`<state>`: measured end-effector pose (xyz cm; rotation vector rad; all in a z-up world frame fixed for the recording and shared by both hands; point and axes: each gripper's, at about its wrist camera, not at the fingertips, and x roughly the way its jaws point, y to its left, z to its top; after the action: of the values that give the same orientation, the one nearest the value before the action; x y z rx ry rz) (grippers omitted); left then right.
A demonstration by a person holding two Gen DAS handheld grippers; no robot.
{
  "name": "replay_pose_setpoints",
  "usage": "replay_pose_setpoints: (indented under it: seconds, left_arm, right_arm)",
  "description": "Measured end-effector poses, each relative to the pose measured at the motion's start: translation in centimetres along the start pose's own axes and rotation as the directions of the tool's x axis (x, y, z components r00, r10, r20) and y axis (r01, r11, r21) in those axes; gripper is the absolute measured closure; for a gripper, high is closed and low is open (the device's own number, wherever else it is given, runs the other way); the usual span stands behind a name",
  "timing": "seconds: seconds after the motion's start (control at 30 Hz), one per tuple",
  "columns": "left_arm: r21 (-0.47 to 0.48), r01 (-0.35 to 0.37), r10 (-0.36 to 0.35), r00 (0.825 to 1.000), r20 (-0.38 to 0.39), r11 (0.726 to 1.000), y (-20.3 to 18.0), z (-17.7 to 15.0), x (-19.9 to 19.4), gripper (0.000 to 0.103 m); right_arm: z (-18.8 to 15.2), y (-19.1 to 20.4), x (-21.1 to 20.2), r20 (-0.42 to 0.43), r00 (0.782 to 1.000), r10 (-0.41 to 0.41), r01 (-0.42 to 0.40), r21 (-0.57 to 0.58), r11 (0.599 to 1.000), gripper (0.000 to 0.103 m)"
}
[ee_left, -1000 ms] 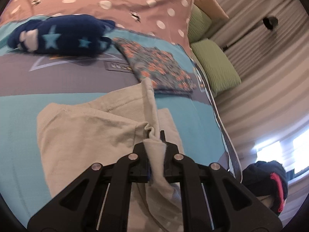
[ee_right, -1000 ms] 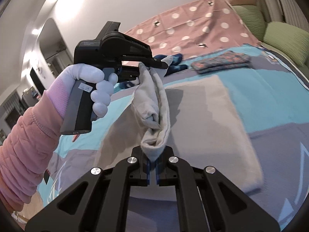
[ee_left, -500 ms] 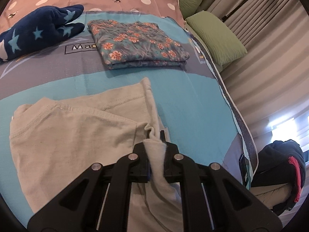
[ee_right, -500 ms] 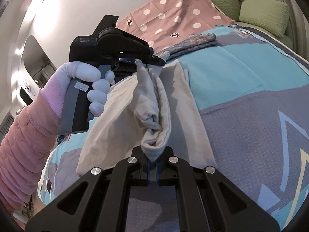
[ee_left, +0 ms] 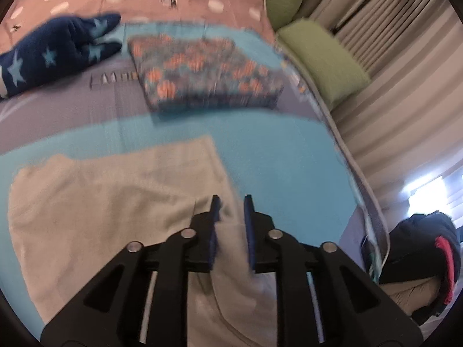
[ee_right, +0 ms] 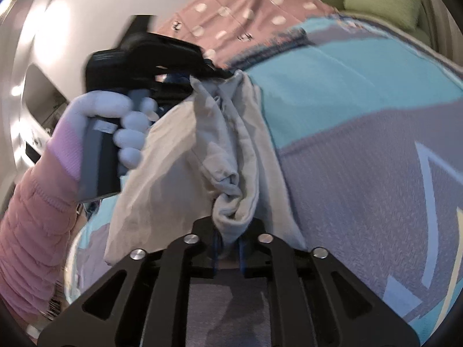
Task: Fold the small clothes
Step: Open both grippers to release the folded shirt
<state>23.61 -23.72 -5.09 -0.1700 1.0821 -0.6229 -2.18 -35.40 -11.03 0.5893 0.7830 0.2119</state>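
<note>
Released since a moment ago, the beige garment point(ee_left: 110, 211) now lies on the blue bedspread point(ee_left: 277, 159) beneath the left gripper point(ee_left: 231, 205), whose blue-padded jaws stand parted with nothing between them. Right gripper point(ee_right: 228, 240) pinches a bunched fold of the cloth. Beyond lie a folded floral garment point(ee_left: 202, 69) and a star-patterned navy item point(ee_left: 55, 55).
</note>
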Motion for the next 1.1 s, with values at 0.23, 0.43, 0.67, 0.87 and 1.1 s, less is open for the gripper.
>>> replay_pose_setpoints:
  seconds: [0.23,0.43,0.67,0.87,1.1]
  left_arm:
    - [0.122,-0.045,0.018,0.977,0.212,0.991,0.5,-0.3,-8.7,0.053]
    - [0.188,-0.125,0.085,0.975,0.207,0.974,3.7,-7.0,-12.6,0.047]
    - [0.265,-0.235,0.19,0.964,0.186,0.935,5.9,-17.1,-14.4,0.036]
    - [0.161,-0.225,0.205,0.97,0.131,0.961,8.8,-20.3,-13.5,0.032]
    - [0.072,-0.176,0.166,0.977,0.132,0.982,10.2,-21.5,-13.0,0.027]
  right_arm:
    - [-0.2,-1.2,-2.2,0.042,0.998,-0.049,0.049,-0.007,0.999,0.086]
    - [-0.2,-0.9,-3.3,0.045,0.999,-0.026,0.028,-0.041,0.999,0.086]
    - [-0.4,-0.3,-2.0,-0.027,0.998,-0.059,0.058,-0.058,0.997,0.072]
    - [0.1,0.9,-2.2,-0.006,0.999,-0.051,0.05,-0.036,0.998,0.094]
    - [-0.4,-1.9,-2.1,-0.06,0.96,-0.275,0.275,-0.007,0.961,0.103]
